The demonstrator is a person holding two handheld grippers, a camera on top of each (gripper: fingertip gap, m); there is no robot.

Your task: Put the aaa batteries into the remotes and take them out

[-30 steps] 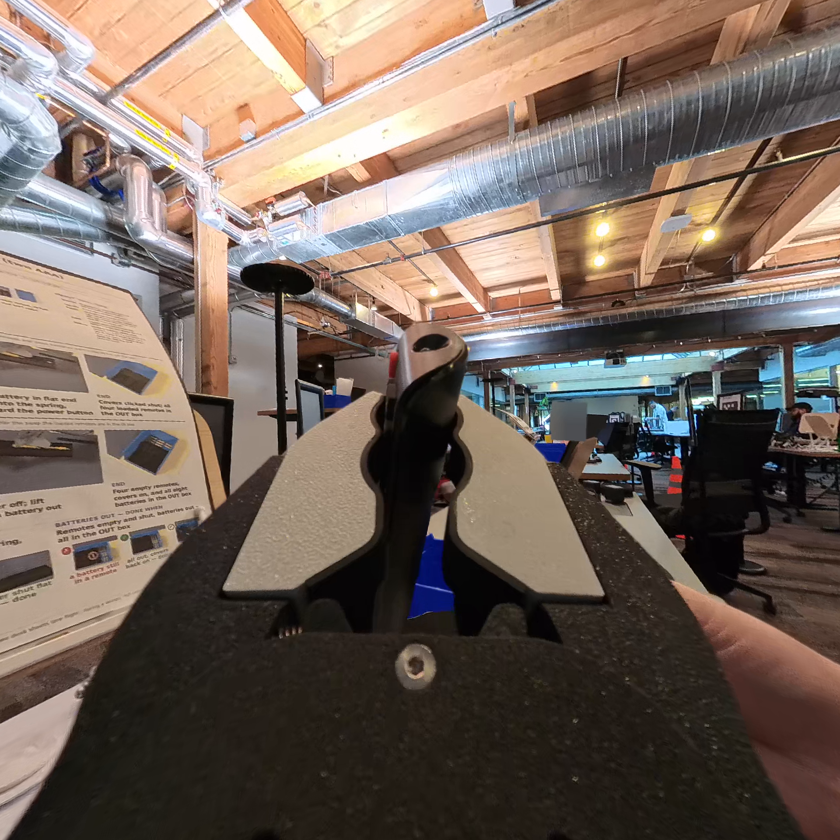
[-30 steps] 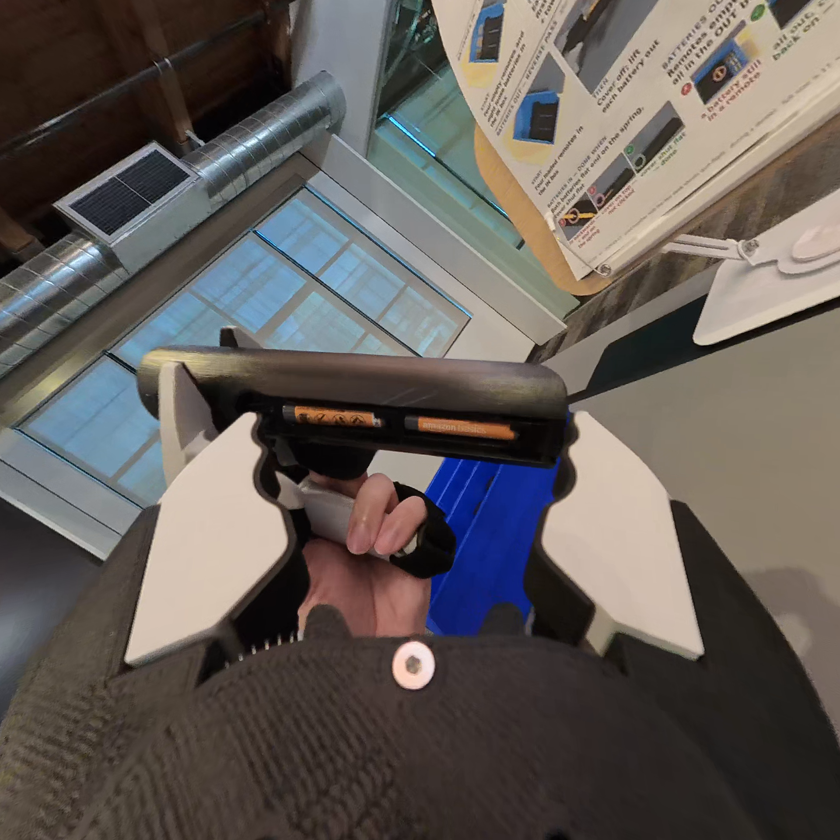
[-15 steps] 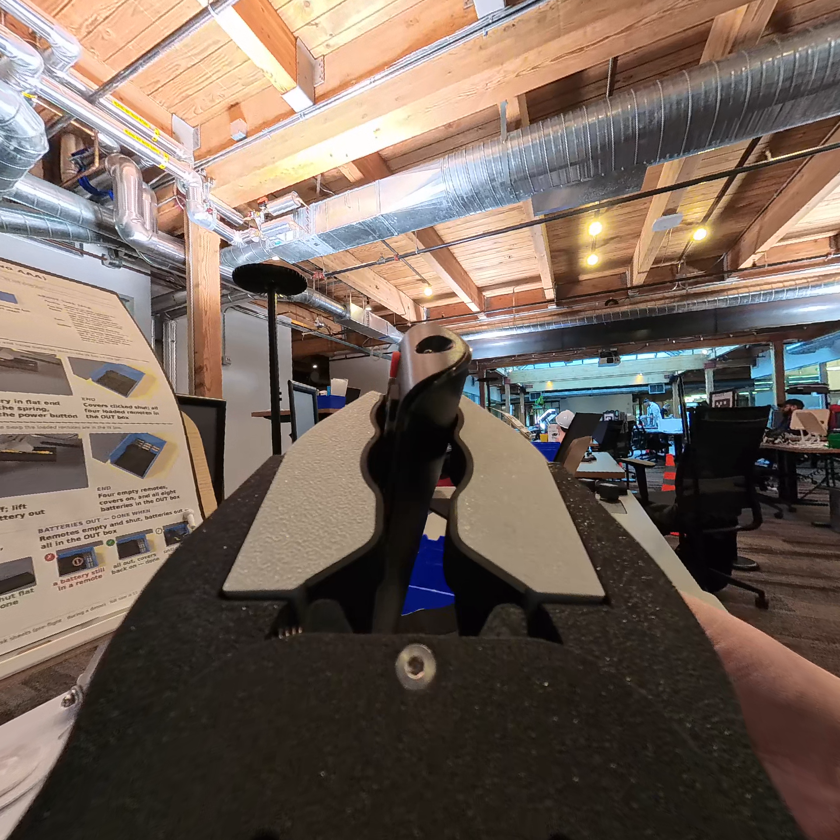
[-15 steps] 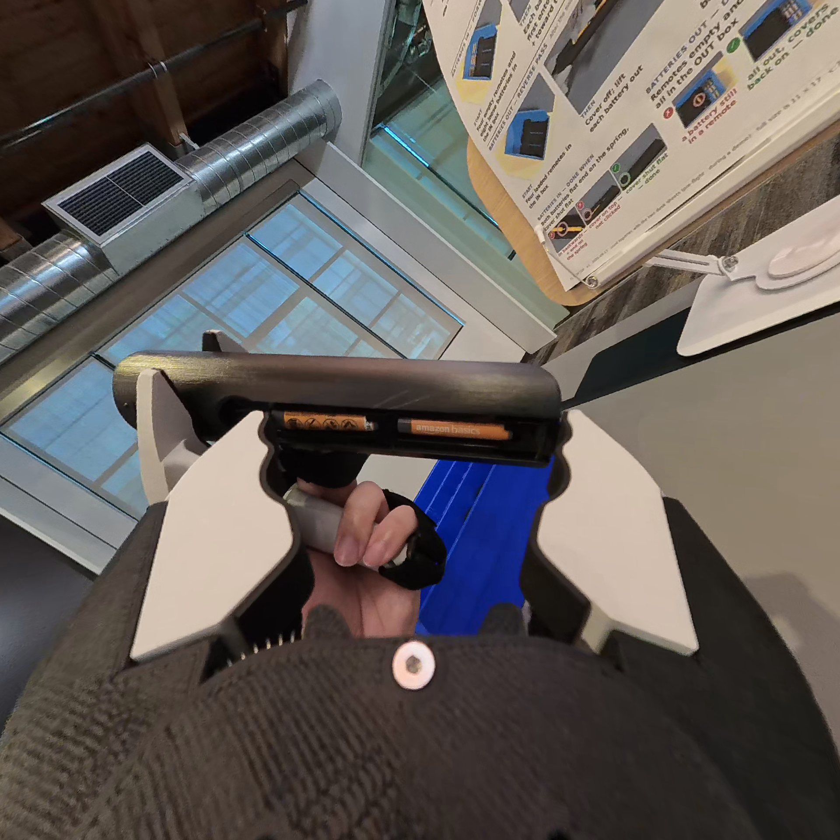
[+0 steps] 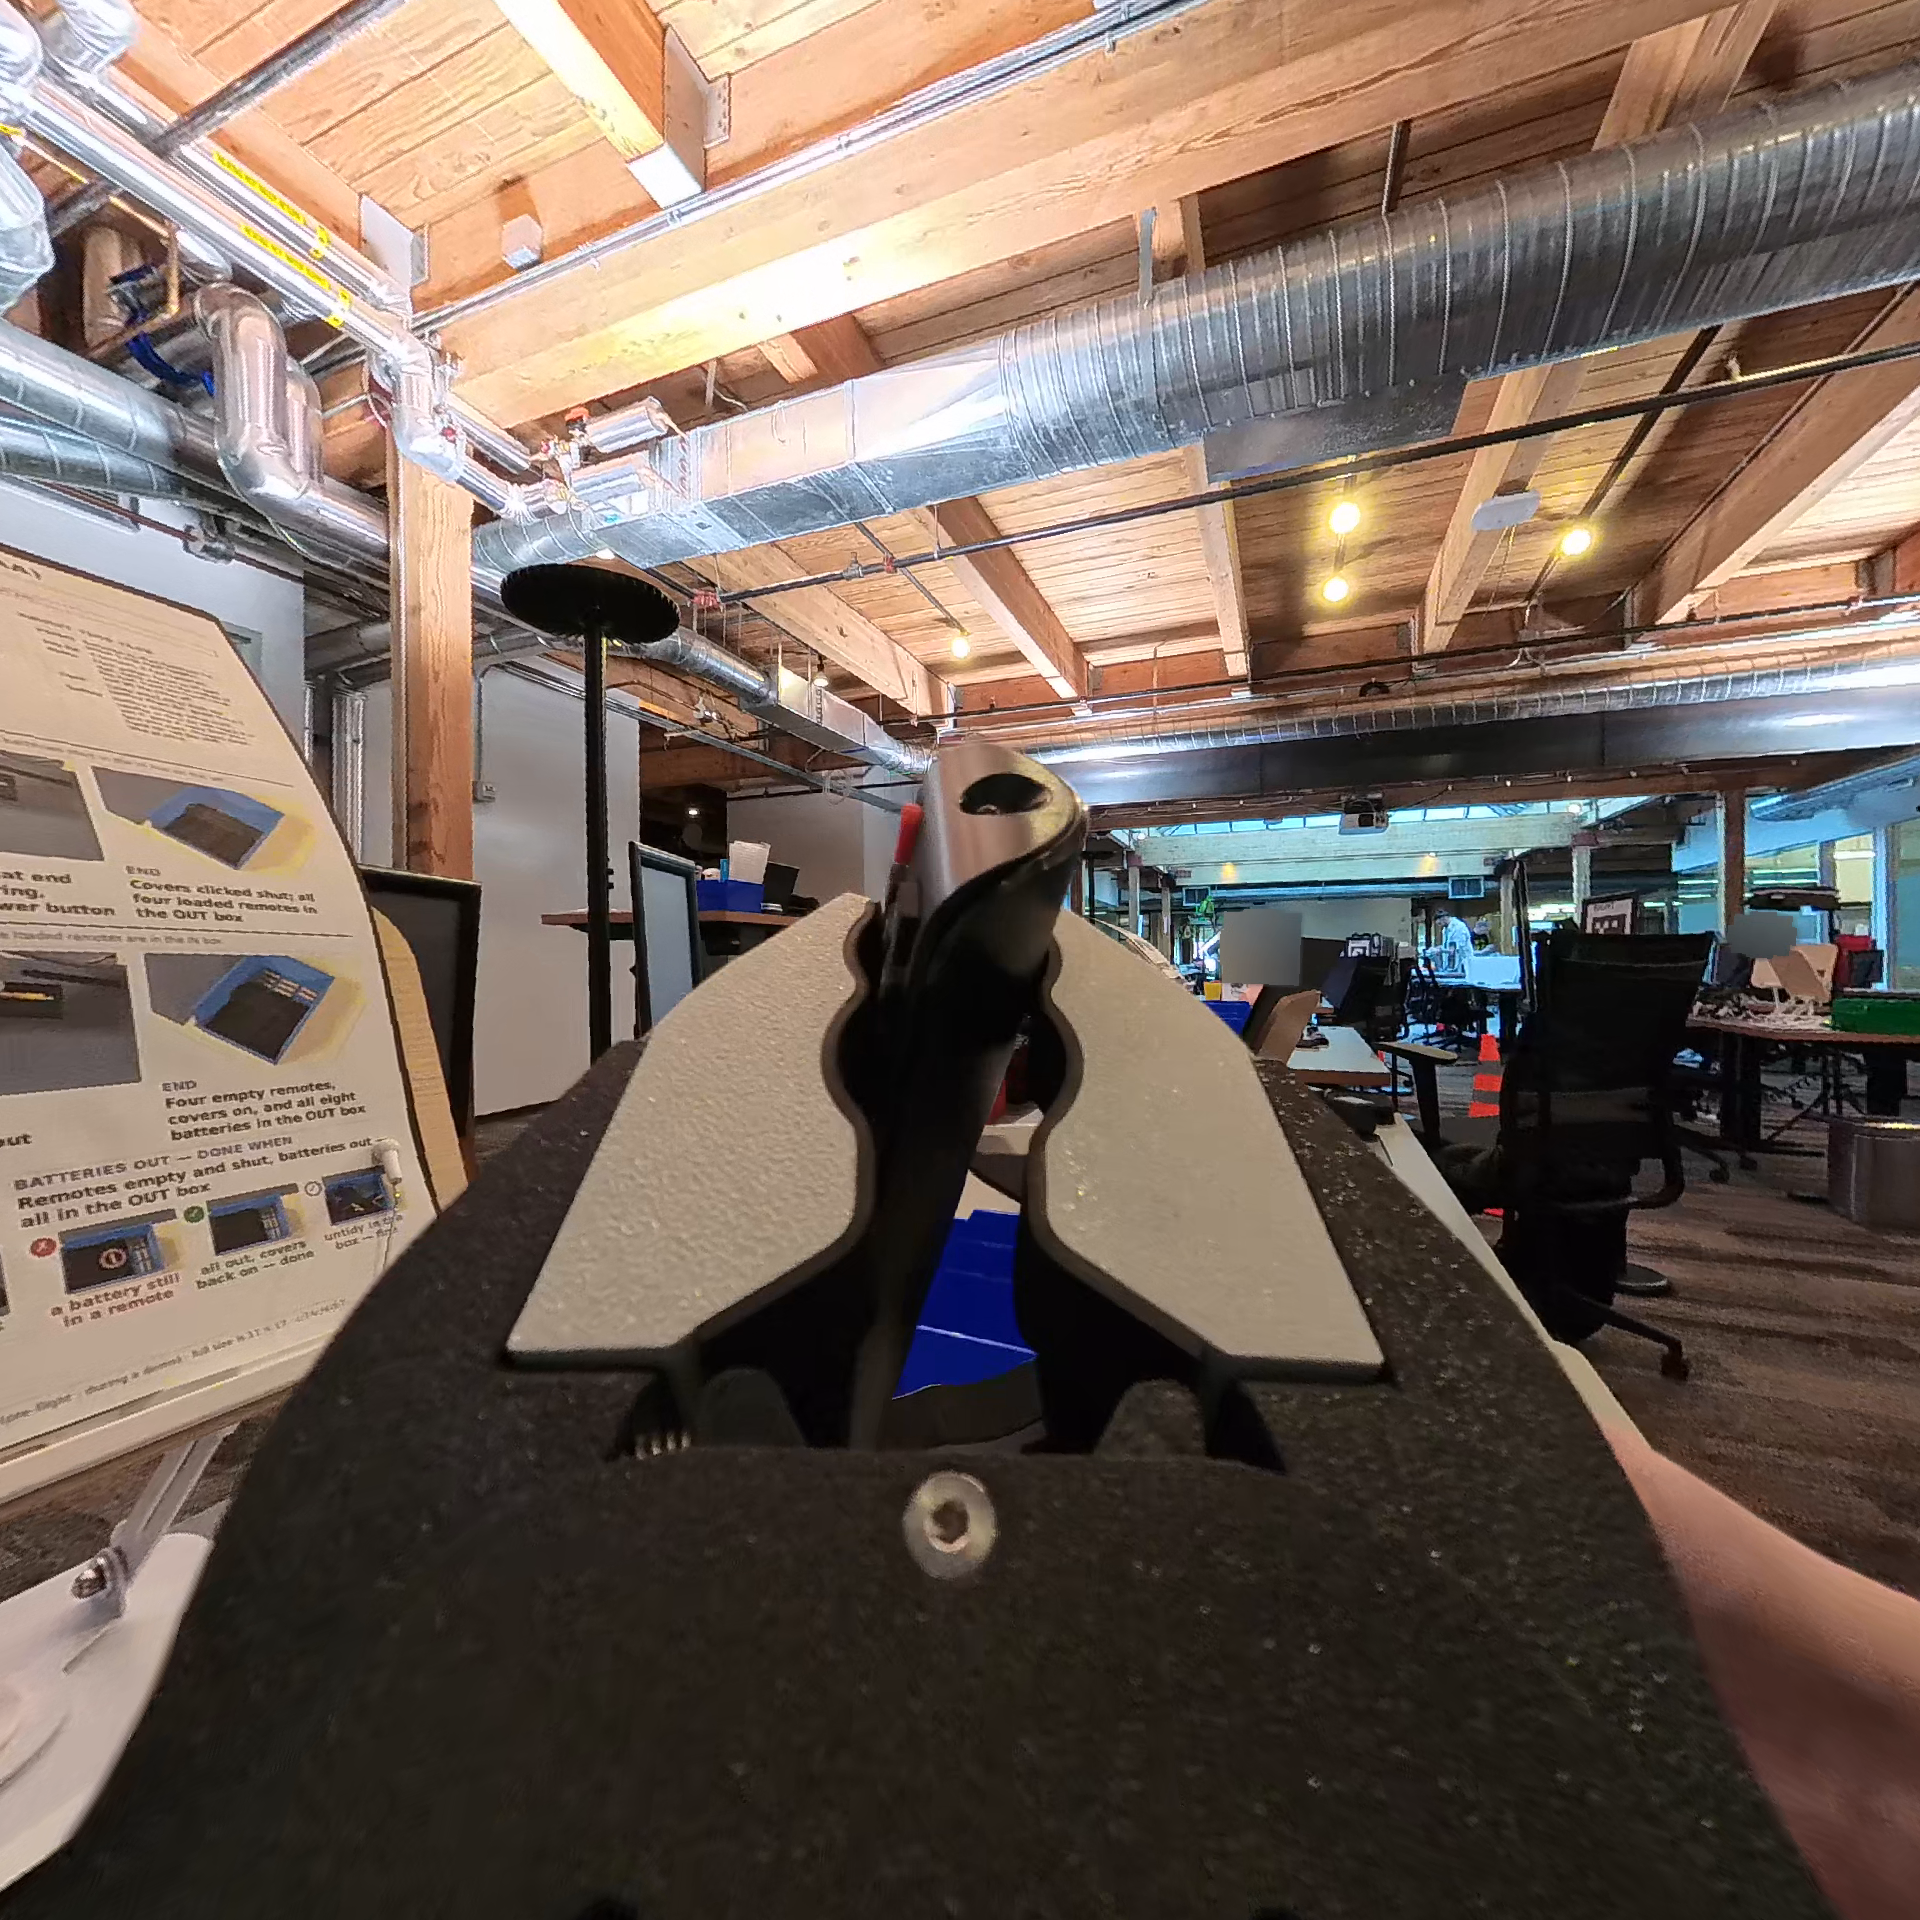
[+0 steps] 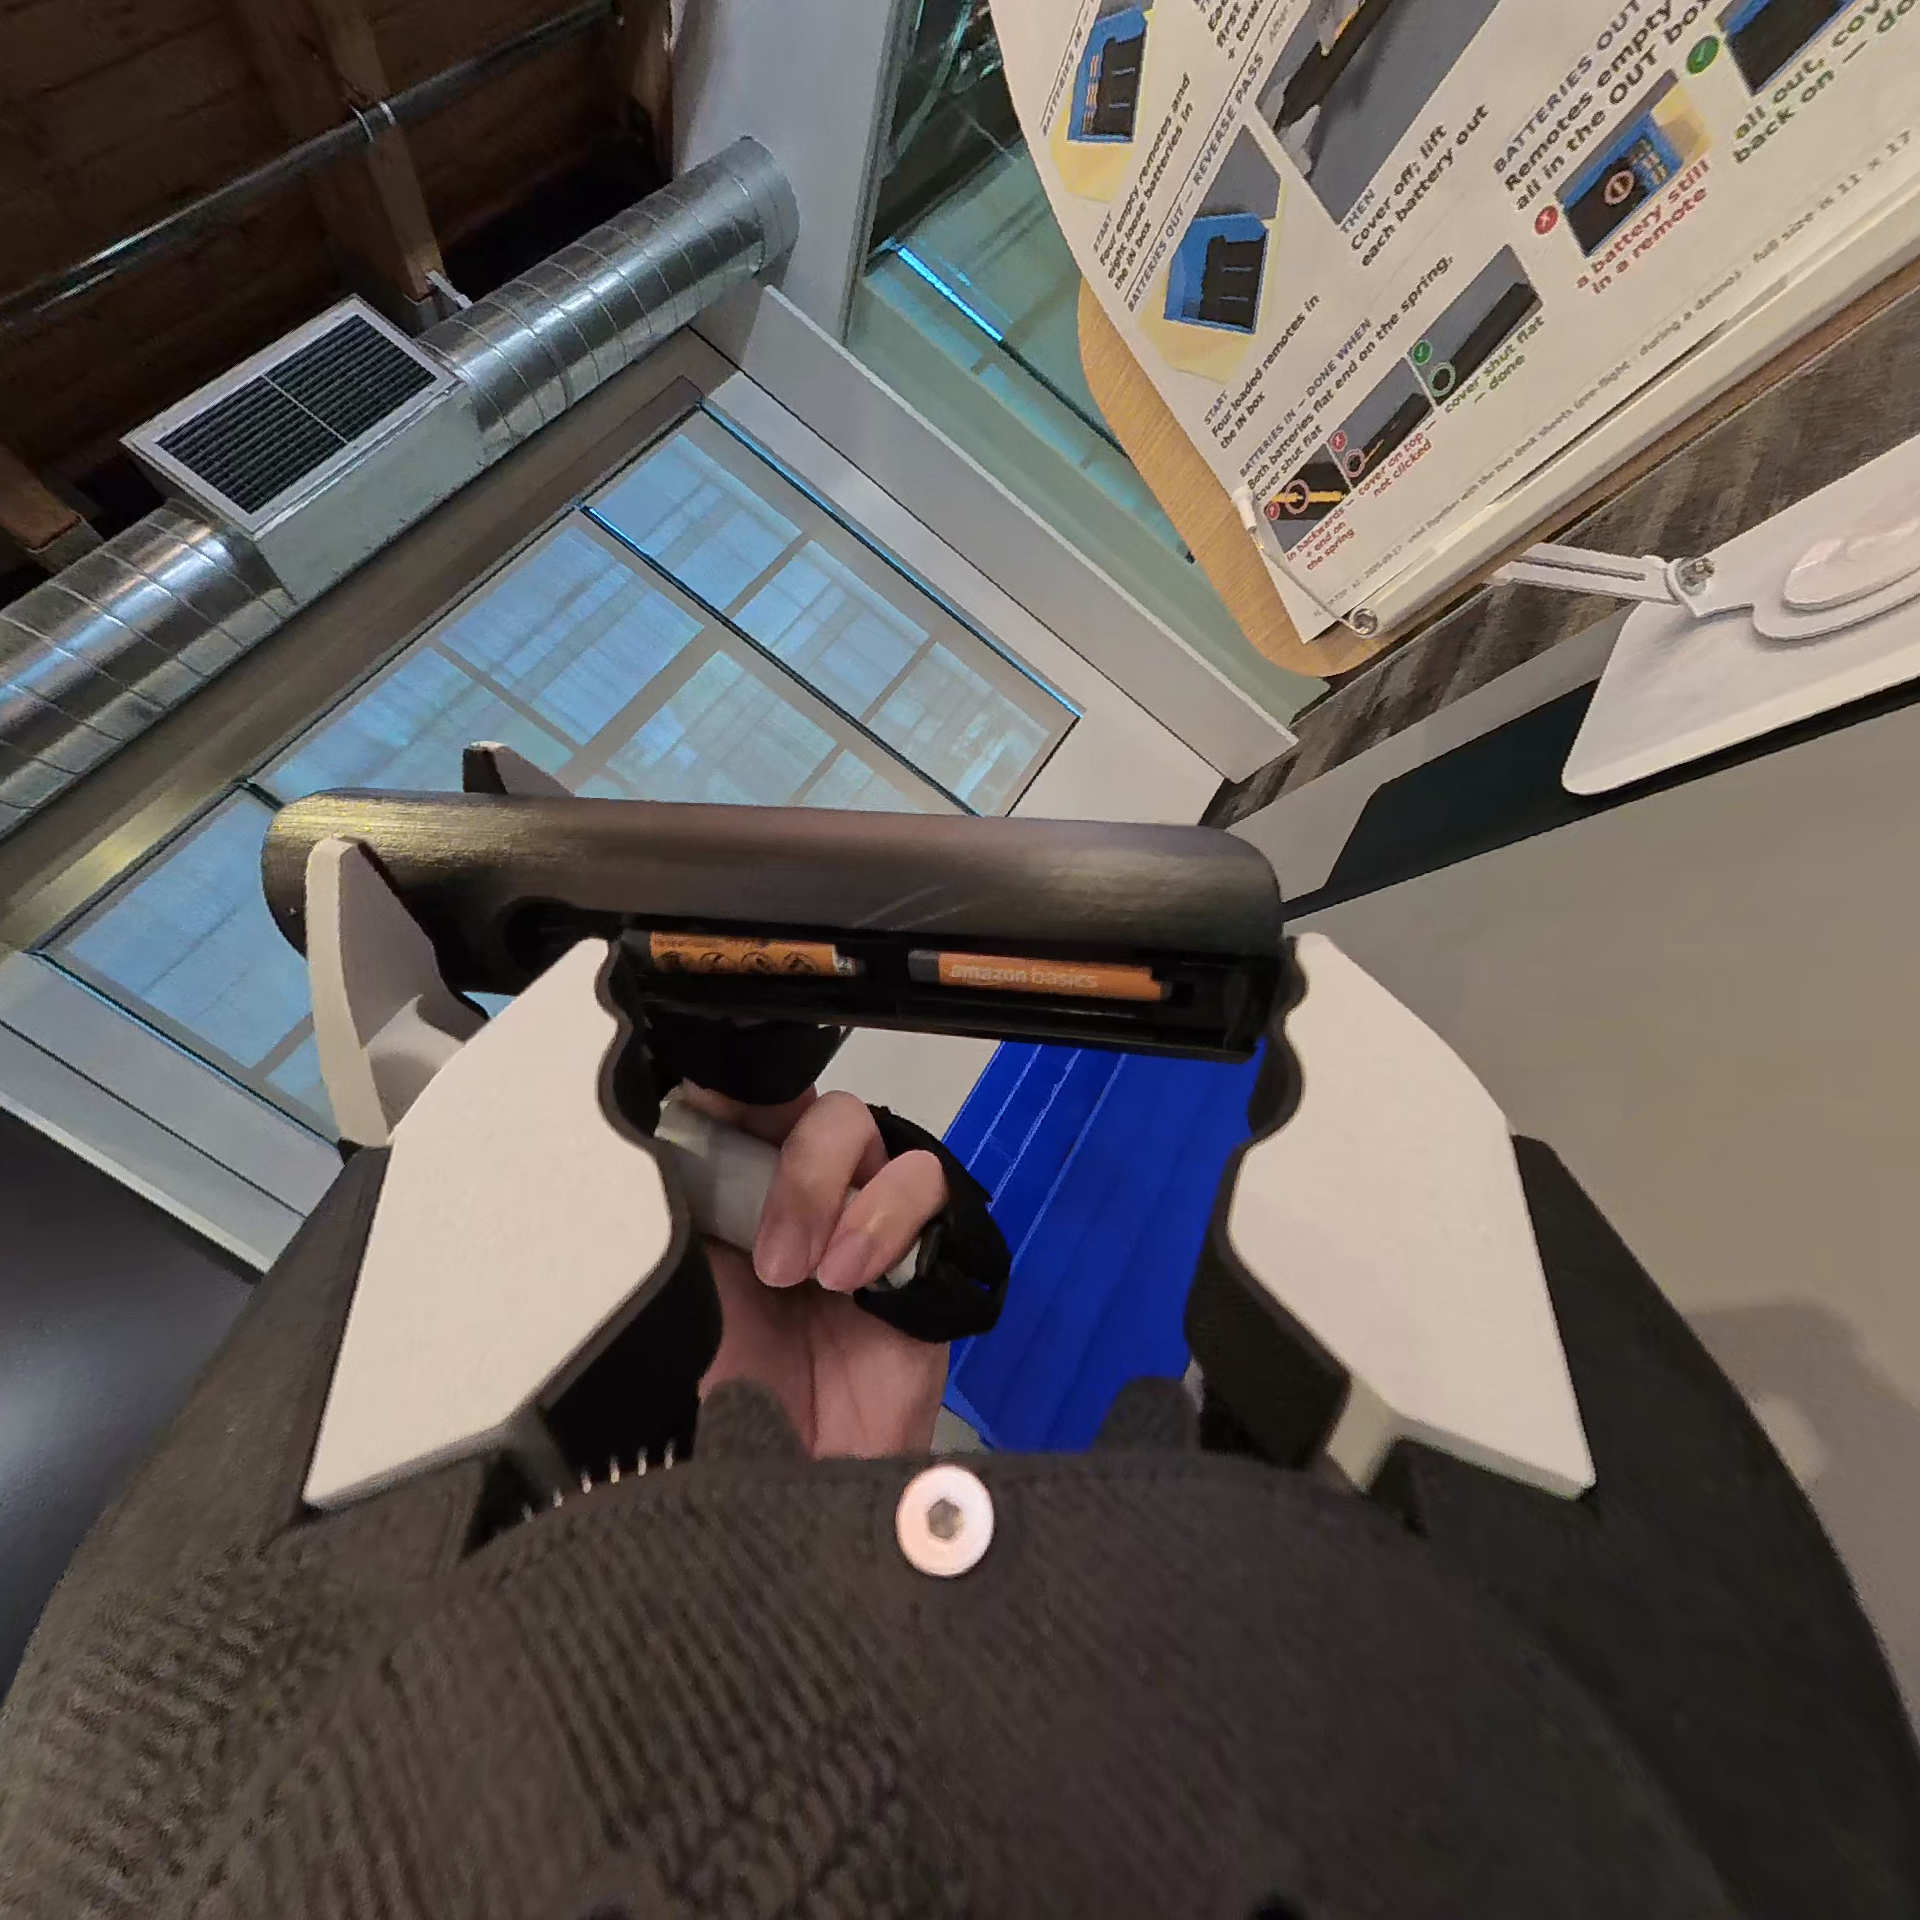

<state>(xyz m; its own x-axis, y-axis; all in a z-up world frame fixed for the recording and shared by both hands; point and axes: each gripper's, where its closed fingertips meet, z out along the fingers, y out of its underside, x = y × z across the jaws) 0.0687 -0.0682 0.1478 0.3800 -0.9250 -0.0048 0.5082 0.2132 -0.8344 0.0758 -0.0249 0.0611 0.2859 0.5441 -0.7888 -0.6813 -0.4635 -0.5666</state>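
- My left claw (image 5: 951, 997) is clamped on the black remote (image 5: 961, 935), edge-on, held up off the surface (image 6: 1662, 1039).
- My right claw (image 6: 940, 1023) is spread wide across the remote's length; contact unclear.
- Cover off: two orange batts (image 6: 1039, 977) in the bay.
- Blue bin (image 6: 1081, 1226) below, contents hidden.

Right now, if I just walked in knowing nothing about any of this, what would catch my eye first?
Probably the black remote held up in mid-air with its back cover off, two orange batteries lying end to end in the open slot. The left gripper is clamped on one end of it, while the right gripper spans the open compartment. Behind, an instruction poster leans on a stand, with a blue box below.
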